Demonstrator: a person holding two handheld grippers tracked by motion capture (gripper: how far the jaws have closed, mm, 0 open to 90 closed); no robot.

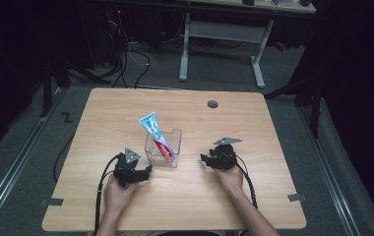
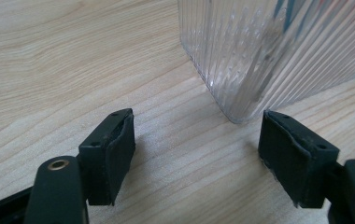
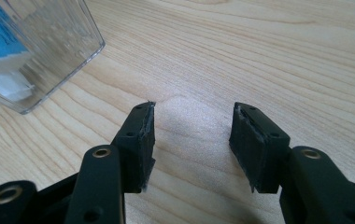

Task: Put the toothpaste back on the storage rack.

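Observation:
A clear ribbed square container [image 1: 164,147] stands in the middle of the wooden table [image 1: 126,103]. A blue, white and red toothpaste tube [image 1: 157,136] leans in it, sticking out toward the upper left. My left gripper [image 1: 147,170] rests low on the table just left of the container, jaws open and empty. In the left gripper view the container's corner [image 2: 234,70] stands just beyond the open gripper [image 2: 198,140]. My right gripper [image 1: 204,160] lies to the container's right, open with bare wood between its fingers [image 3: 192,122]. The container [image 3: 35,56] shows at that view's upper left.
A small grey round cap [image 1: 212,104] sits in the tabletop at the far right. Beyond the table stands a white-legged desk [image 1: 224,34] with cables on the floor. Cables trail from both grippers toward the near edge.

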